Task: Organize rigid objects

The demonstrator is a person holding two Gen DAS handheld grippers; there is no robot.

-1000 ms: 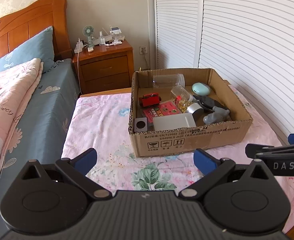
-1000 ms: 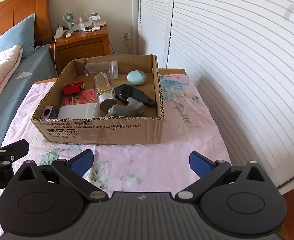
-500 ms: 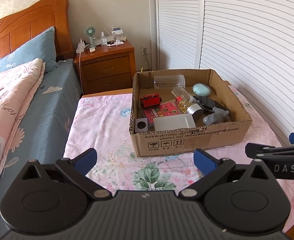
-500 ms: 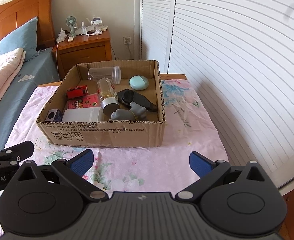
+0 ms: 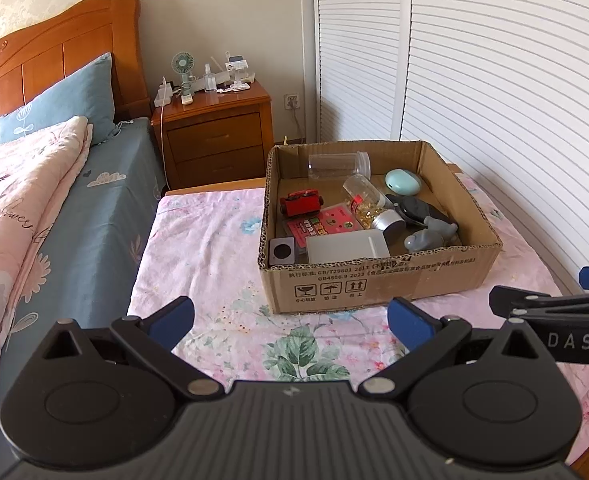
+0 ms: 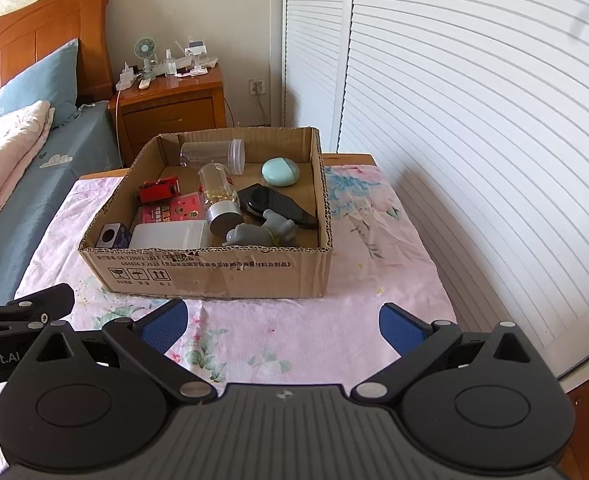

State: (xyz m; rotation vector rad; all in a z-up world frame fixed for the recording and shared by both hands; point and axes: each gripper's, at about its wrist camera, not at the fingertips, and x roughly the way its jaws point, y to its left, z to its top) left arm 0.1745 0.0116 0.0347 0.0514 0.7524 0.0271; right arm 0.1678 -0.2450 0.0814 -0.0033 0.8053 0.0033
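A cardboard box [image 5: 378, 284] [image 6: 214, 270] sits on a table with a pink floral cloth. It holds several rigid objects: a clear jar [image 5: 338, 165], a bottle with a silver cap [image 6: 218, 196], a red toy [image 5: 300, 202], a pink card [image 6: 172, 208], a white box [image 5: 346, 246], a mint oval case [image 6: 280, 171], a black object [image 6: 274, 204], a grey figure [image 5: 430, 234] and a small cube [image 6: 110, 235]. My left gripper [image 5: 290, 320] is open and empty, in front of the box. My right gripper [image 6: 282, 322] is open and empty, beside the left one.
A bed [image 5: 34, 208] with a blue pillow and wooden headboard lies to the left. A wooden nightstand [image 5: 214, 136] with a small fan and clutter stands behind the table. White louvered doors [image 6: 474, 120] run along the right. The table edge [image 6: 586, 408] is at lower right.
Both grippers have drawn back and risen a little; the box looks slightly farther and lower in both views. Both stay open and empty.
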